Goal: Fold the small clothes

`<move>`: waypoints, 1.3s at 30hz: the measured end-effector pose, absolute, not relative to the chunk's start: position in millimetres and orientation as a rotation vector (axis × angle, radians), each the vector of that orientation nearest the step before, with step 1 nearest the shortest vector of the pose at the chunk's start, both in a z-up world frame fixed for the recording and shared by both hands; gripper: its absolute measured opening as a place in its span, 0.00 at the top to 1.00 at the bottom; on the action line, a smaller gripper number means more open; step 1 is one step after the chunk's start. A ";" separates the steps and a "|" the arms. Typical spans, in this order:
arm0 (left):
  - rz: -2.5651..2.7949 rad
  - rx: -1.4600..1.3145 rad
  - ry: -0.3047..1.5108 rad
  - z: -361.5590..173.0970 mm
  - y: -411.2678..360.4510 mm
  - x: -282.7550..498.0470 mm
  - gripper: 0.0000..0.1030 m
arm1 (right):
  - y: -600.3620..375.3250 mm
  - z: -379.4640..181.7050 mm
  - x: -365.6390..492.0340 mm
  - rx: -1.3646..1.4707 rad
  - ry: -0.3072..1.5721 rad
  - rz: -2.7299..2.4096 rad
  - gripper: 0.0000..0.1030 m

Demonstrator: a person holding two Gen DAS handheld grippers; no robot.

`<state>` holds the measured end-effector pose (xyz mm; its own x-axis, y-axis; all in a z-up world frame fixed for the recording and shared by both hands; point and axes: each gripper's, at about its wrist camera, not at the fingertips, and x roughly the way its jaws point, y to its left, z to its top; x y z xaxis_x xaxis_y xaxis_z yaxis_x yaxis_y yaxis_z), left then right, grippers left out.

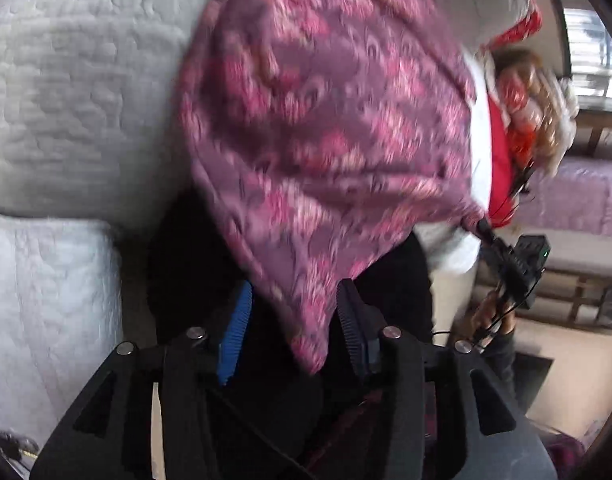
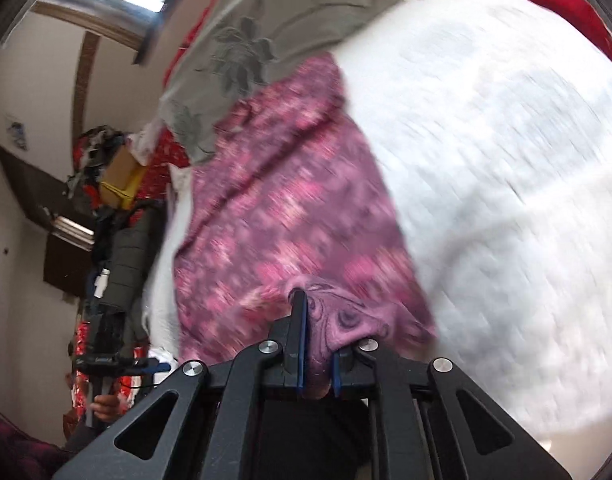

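Observation:
A purple garment with a pink pattern [image 1: 326, 128] hangs stretched in the air between both grippers. In the left wrist view my left gripper [image 1: 295, 300] stands open, with a corner of the cloth hanging between its blue-padded fingers [image 1: 235, 320]. The far corner of the cloth is pinched by my right gripper [image 1: 486, 228]. In the right wrist view my right gripper [image 2: 318, 344] is shut on a bunched edge of the garment [image 2: 281, 216]. My left gripper [image 2: 105, 360] shows at lower left there, held by a hand. Both views are motion-blurred.
A white quilted bedspread [image 1: 65, 120] covers the bed below and also shows in the right wrist view [image 2: 506, 200]. A grey flowered pillow [image 2: 265, 40] and red cloth [image 2: 566, 8] lie beyond. The person in red [image 1: 502, 152] stands at right. Clutter and boxes [image 2: 117, 176] stand by the wall.

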<state>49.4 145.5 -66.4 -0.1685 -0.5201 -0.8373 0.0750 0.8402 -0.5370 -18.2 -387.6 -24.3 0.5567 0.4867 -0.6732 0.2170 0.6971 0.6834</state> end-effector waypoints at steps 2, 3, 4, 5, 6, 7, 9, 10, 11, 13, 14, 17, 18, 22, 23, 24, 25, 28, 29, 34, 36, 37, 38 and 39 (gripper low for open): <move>-0.540 -0.328 1.670 -65.3 139.9 43.3 0.49 | -387.9 -32.2 -28.5 0.823 1.008 0.169 0.86; -0.532 -0.315 1.678 -66.9 135.3 40.0 0.44 | -388.5 -33.4 -31.4 0.830 1.009 0.166 0.85; -0.525 -0.306 1.682 -67.6 130.4 39.0 0.42 | -388.7 -35.0 -34.3 0.836 1.010 0.162 0.83; -0.515 -0.293 1.681 -68.2 126.1 37.4 0.38 | -389.4 -36.2 -37.1 0.839 1.009 0.159 0.80; -0.504 -0.273 1.671 -67.6 121.5 36.0 0.38 | -390.5 -36.3 -39.6 0.845 1.005 0.155 0.79; -0.497 -0.258 1.653 -67.1 118.1 35.5 0.38 | -392.1 -36.6 -42.1 0.853 1.000 0.153 0.77; -0.487 -0.250 1.620 -66.2 112.5 33.9 0.51 | -395.8 -36.0 -46.9 0.866 0.997 0.139 0.71; -0.495 -0.265 1.617 -66.7 110.5 33.7 0.66 | -397.6 -35.1 -49.6 0.871 0.993 0.130 0.64; -0.517 -0.288 1.632 -69.1 109.4 33.8 0.96 | -401.6 -35.2 -53.1 0.878 0.988 0.115 0.55; -0.530 -0.364 1.653 -72.2 112.6 34.6 0.97 | -411.9 -36.6 -62.1 0.912 0.972 0.082 0.49; -0.521 -0.378 1.637 -69.0 116.7 35.3 0.97 | -415.7 -38.6 -65.7 0.933 0.963 0.075 0.48; -0.532 -0.481 1.589 -57.2 132.8 35.9 0.97 | -425.9 -46.2 -75.5 1.000 0.939 0.058 0.45; -0.542 -0.533 1.574 -52.6 140.5 36.9 0.97 | -426.5 -48.2 -76.5 1.012 0.932 0.063 0.44; -0.550 -0.596 1.535 -41.7 153.1 37.5 0.97 | -421.8 -56.0 -67.2 1.039 0.917 0.106 0.44; -0.556 -0.607 1.527 -40.5 154.0 37.5 0.97 | -419.9 -56.7 -63.4 1.039 0.916 0.112 0.44; -0.555 -0.616 1.523 -40.3 155.7 37.6 0.97 | -416.5 -56.3 -59.2 1.036 0.914 0.123 0.44; -0.556 -0.623 1.521 -39.9 155.8 38.0 0.97 | -412.7 -56.3 -53.8 1.027 0.911 0.141 0.44; -0.564 -0.658 1.510 -40.6 156.2 41.0 0.97 | -403.3 -51.4 -44.3 1.013 0.888 0.205 0.53; -0.570 -0.671 1.506 -40.4 158.4 41.9 0.97 | -401.0 -47.7 -43.0 0.998 0.883 0.215 0.76; -0.610 -0.741 1.437 -25.6 167.9 52.7 0.97 | -386.0 -7.1 -35.6 0.945 0.824 0.371 0.93; -0.620 -0.764 1.401 -19.4 170.0 61.6 0.97 | -384.1 9.4 -30.8 0.935 0.788 0.393 0.93; -0.624 -0.779 1.382 -17.0 171.4 67.7 0.97 | -384.2 20.1 -25.2 0.938 0.757 0.406 0.93; -0.625 -0.792 1.363 -14.7 173.0 74.8 0.97 | -384.8 25.8 -20.1 0.944 0.739 0.412 0.93; -0.622 -0.798 1.348 -13.4 174.1 80.7 0.97 | -385.1 30.8 -14.4 0.953 0.721 0.418 0.93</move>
<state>80.7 174.1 -13.4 0.1353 -0.7887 -0.5997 -0.0554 0.5983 -0.7993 -14.4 -385.1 30.8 0.6964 0.6153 -0.3693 -0.0148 0.5268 0.8499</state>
